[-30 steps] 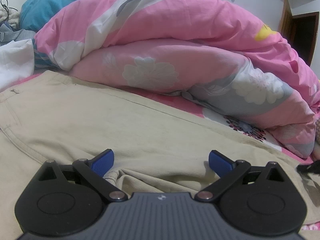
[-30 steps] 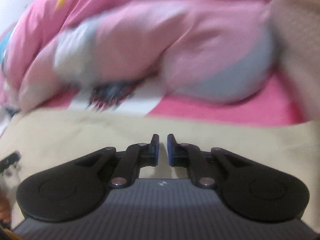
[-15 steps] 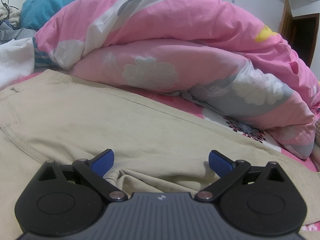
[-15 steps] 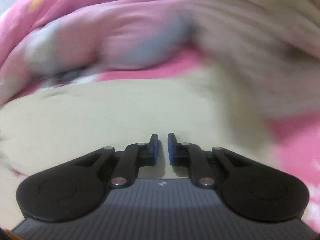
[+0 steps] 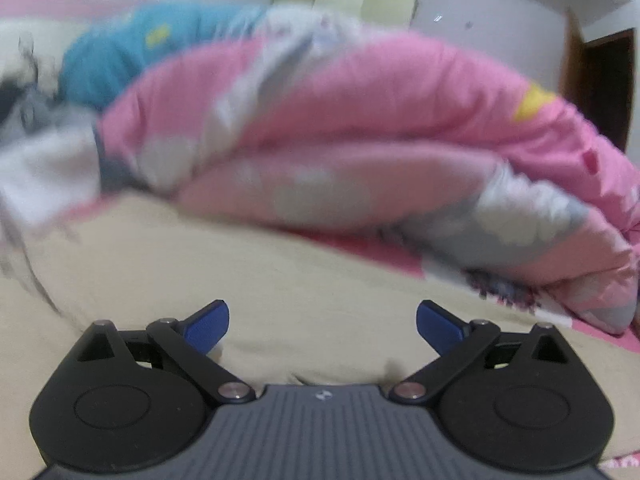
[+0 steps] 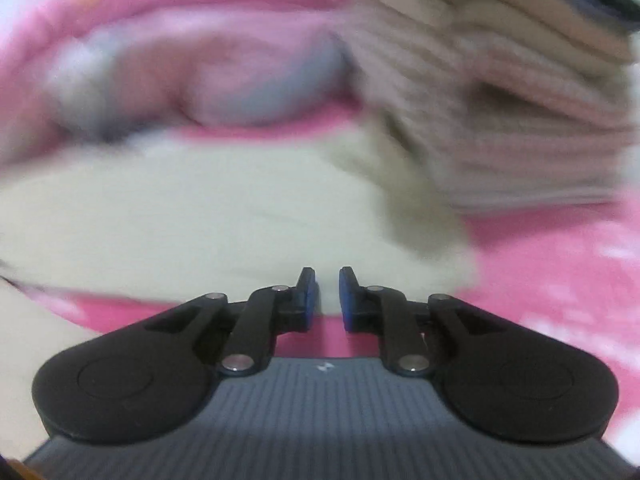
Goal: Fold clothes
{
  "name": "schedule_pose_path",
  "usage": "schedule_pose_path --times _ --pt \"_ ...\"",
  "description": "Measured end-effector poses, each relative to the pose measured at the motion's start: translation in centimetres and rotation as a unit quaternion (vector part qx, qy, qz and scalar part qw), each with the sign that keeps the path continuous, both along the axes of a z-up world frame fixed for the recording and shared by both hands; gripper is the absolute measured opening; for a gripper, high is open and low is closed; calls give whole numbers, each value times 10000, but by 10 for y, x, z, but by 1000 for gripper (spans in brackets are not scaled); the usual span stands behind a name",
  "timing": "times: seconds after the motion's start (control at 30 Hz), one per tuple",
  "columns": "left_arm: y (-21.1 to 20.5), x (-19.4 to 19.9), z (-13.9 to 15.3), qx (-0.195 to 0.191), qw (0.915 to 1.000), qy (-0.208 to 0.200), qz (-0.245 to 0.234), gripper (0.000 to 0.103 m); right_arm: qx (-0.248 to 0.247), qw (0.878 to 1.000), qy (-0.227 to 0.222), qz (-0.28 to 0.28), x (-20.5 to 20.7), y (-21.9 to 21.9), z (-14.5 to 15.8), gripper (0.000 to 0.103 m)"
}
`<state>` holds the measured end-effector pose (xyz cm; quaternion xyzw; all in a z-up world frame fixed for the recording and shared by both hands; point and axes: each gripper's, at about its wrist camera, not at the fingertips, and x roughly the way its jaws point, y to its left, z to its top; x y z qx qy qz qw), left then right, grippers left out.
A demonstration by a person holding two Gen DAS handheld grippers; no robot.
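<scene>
Both fisheye views are evenly and softly lit, with no glare and only faint shadow under the gripper bodies, which stay sharp. Motion blur smears the pink quilt [image 5: 360, 128] and beige trousers [image 5: 280, 280] in the left view, and more heavily in the right. Edges bow, with dark corners.

The left wrist camera sits low, close above the beige trousers [image 5: 280, 272], facing forward along its fingers toward the pink quilt [image 5: 380, 120] and the far wall. The right wrist camera faces likewise, close and low. Both views, blurred, share the trousers [image 6: 200, 208] and quilt [image 6: 180, 52].
</scene>
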<state>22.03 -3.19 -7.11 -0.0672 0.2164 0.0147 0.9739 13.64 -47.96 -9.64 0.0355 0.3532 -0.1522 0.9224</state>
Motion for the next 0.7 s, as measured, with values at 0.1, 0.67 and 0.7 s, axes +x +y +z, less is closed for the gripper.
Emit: schedule_pose_path --times 0.1,0.67,0.7 --pt "28 -4 4 312 9992 220 79 102 -331 9984 -213 -409 -1 14 25 15" --pt "122 -35 -42 474 9946 814 428 103 815 9769 -1 1973 136 197 30 16" --pt "122 -35 -43 455 9948 804 427 103 895 9716 -76 2188 138 207 32 16"
